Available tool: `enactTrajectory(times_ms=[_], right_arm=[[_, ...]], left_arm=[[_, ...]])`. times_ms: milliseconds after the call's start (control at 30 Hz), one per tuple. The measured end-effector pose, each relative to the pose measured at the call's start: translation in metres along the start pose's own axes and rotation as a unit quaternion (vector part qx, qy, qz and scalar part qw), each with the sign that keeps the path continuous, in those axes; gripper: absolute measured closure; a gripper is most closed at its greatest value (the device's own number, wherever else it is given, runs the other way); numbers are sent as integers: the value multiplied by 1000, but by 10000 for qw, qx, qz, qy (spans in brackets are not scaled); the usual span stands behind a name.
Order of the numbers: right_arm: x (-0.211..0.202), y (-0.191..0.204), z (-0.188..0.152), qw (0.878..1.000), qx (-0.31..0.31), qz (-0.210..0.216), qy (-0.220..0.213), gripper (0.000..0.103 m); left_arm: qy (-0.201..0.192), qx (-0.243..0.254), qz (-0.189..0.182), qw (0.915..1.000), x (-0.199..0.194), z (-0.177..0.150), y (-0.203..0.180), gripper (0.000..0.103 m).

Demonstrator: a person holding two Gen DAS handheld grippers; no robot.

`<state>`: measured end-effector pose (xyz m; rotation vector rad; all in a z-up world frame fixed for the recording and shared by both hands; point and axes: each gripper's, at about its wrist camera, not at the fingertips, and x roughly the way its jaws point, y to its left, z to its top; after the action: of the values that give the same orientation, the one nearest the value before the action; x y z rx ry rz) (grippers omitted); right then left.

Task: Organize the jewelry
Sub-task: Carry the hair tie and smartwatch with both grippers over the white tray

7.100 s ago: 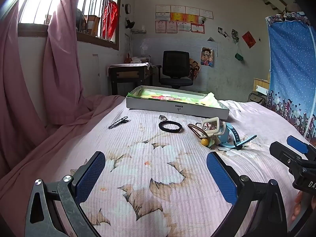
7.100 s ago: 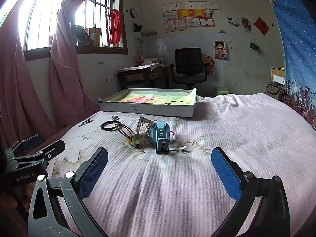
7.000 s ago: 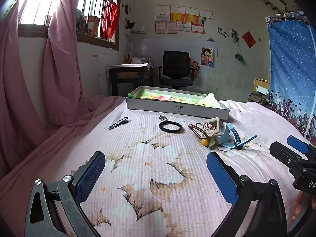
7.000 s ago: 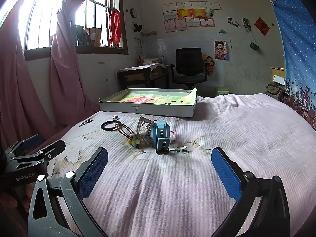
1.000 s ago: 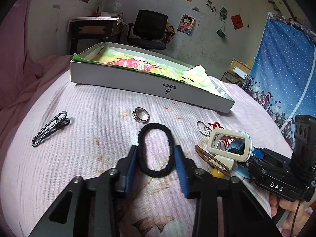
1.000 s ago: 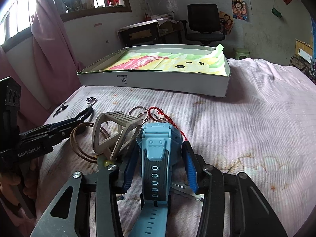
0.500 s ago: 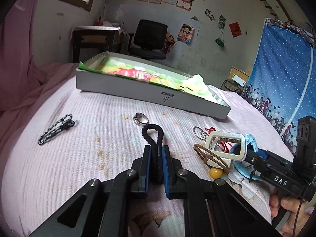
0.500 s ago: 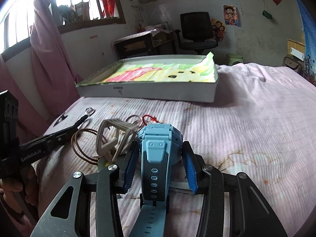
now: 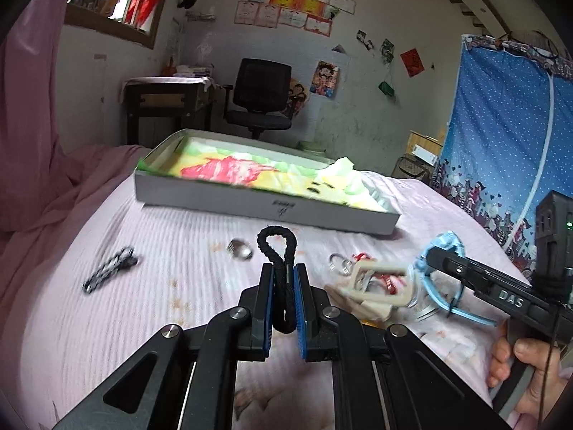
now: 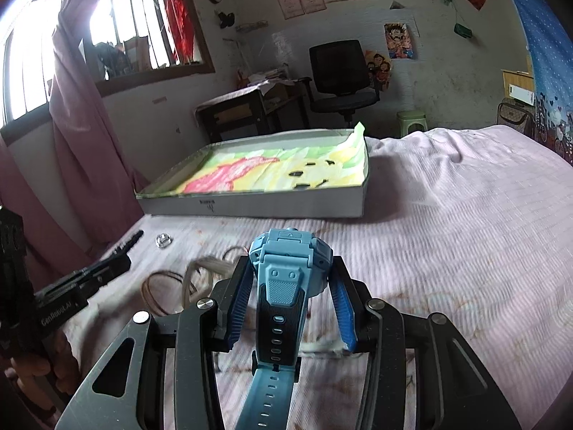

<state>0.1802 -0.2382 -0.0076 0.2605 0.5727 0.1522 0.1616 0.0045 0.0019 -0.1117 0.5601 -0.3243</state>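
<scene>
My left gripper (image 9: pixel 283 279) is shut on a black hair tie (image 9: pixel 277 247), squeezed into a narrow loop and held above the pink bedspread. My right gripper (image 10: pixel 290 279) is shut on a light blue watch (image 10: pixel 288 268) and holds it lifted, strap hanging toward the camera; it also shows in the left wrist view (image 9: pixel 435 272). A shallow white box (image 9: pixel 250 195) lined with a colourful cloth lies further back on the bed (image 10: pixel 272 204). A silver ring (image 9: pixel 240 249), a black hair clip (image 9: pixel 109 274), a beige frame clip (image 9: pixel 376 288), small rings (image 9: pixel 340 263) and brown bands (image 10: pixel 161 290) lie on the bedspread.
A pink curtain (image 10: pixel 82 136) hangs at the left of the bed. A desk (image 9: pixel 164 104) and a black office chair (image 9: pixel 259 96) stand behind the bed. A blue patterned curtain (image 9: pixel 501 143) hangs at the right. The bedspread stretches to the right of the box (image 10: pixel 465 233).
Both grippers have risen off the bed with their loads, the hair tie and the blue watch, and moved toward the box. Seven seconds ago both were open and empty.
</scene>
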Motion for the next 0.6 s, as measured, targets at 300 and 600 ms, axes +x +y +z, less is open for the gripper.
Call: enactTrajectory(times_ms=[300, 600], right_arm=[[20, 12, 48, 9994, -113, 169, -279, 64], [80, 23, 98, 9989, -357, 32, -302, 64]], left_arm=[[-66, -1, -118, 9999, 21, 70, 4, 93], [445, -324, 21, 9985, 96, 113, 26, 93]])
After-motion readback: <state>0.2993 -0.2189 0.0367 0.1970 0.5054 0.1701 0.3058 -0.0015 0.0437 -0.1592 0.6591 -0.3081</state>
